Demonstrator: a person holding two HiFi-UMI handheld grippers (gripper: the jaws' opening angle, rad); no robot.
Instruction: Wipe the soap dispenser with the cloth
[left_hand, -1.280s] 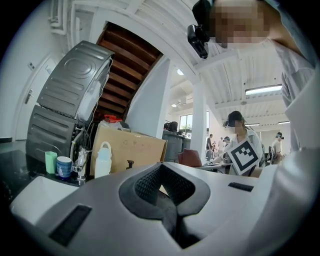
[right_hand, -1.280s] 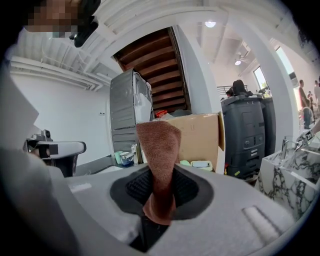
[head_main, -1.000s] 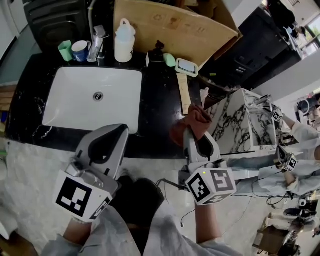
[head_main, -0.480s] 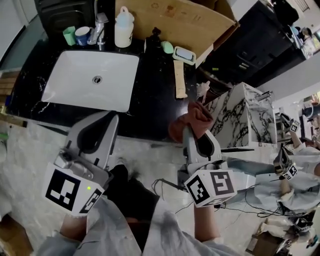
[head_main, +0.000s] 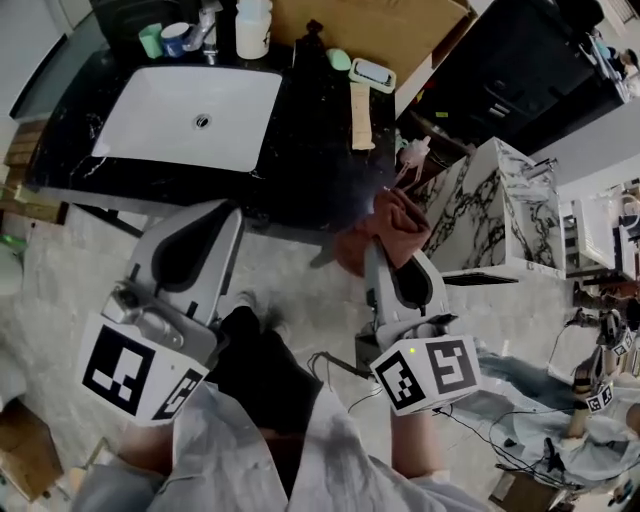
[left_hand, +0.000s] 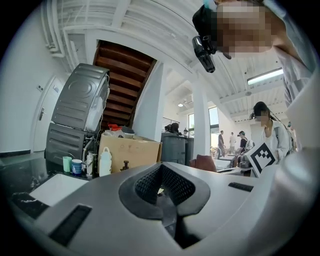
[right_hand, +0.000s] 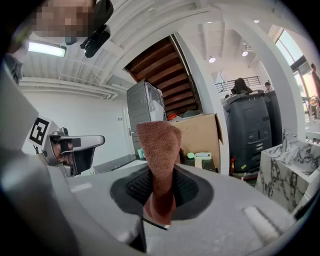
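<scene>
In the head view, the white bottle I take for the soap dispenser (head_main: 253, 22) stands upright at the back edge of the counter (head_main: 310, 150), behind the back right corner of the sink (head_main: 190, 110) and just beside the faucet (head_main: 208, 25). A small dark pump bottle (head_main: 313, 35) stands further right along that edge, so the target should be settled before reaching. Both grippers hang over the floor in front of the counter's front edge, well apart from the dispenser, so the step in hand looks like the approach. The right gripper (head_main: 385, 255) carries the brown cloth (head_main: 395, 222) bunched out past its tip, and the left gripper (head_main: 222, 215) carries nothing. In the left gripper view its jaws are pressed together with nothing between them, and the dispenser shows small and far off. I would spread those jaws on the way in and steady the bottle's body, since a light bottle will likely slide or tip under a wipe. In the right gripper view the jaws pinch a narrow fold of the cloth, and its free end stands up above them. That flap should lead, flat against the bottle, with the hard jaw tips and the neighbouring cups kept out of contact.
</scene>
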